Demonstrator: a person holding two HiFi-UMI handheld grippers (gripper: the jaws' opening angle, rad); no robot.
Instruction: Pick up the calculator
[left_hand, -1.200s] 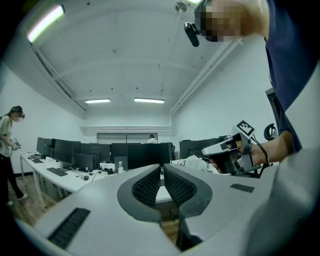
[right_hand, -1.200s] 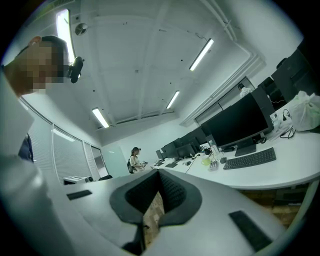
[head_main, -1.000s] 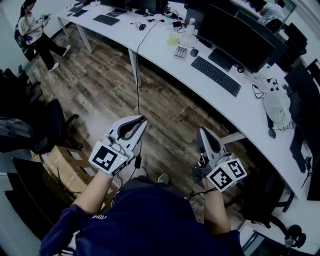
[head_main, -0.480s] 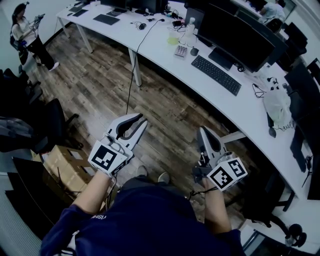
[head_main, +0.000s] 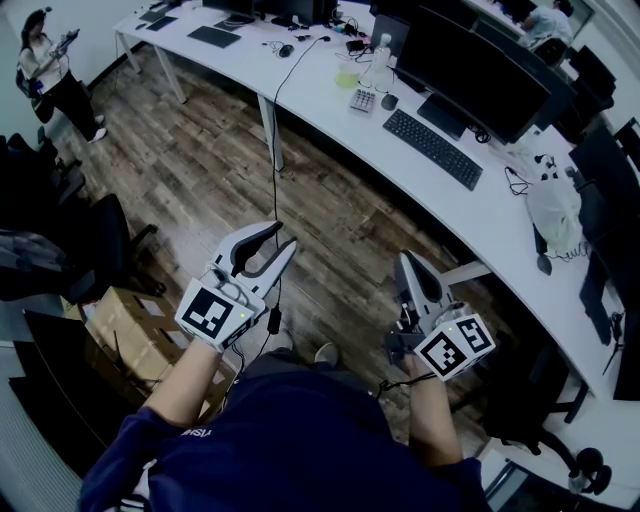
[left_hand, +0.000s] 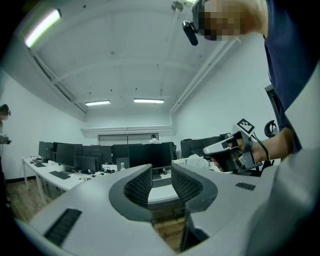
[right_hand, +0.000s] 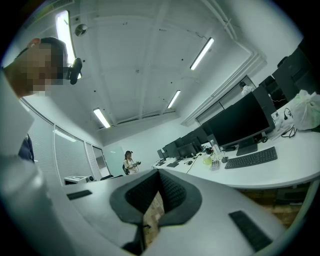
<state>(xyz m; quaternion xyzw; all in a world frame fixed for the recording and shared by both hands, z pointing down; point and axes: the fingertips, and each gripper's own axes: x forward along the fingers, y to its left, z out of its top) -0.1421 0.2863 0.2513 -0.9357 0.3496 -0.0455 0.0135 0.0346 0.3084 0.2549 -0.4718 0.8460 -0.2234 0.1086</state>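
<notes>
The calculator (head_main: 361, 101), small and pale with grey keys, lies on the long white desk (head_main: 300, 85) far ahead, left of a black keyboard (head_main: 432, 150). It also shows tiny in the right gripper view, calculator (right_hand: 214, 165). Both grippers are held level over the wooden floor, well short of the desk. My left gripper (head_main: 284, 235) (left_hand: 161, 175) has its jaws opening, with a gap and nothing between the pads. My right gripper (head_main: 405, 258) (right_hand: 157, 175) is shut with its tips together, holding nothing.
A large monitor (head_main: 470, 75) stands behind the keyboard. A black cable (head_main: 275, 150) hangs from the desk to the floor. A cardboard box (head_main: 125, 335) and a dark office chair (head_main: 100, 240) sit to my left. A person (head_main: 45, 60) stands far left.
The left gripper's jaws have spread apart from nearly closed. Both hands have kept their places. The person at far left has shifted a little.
</notes>
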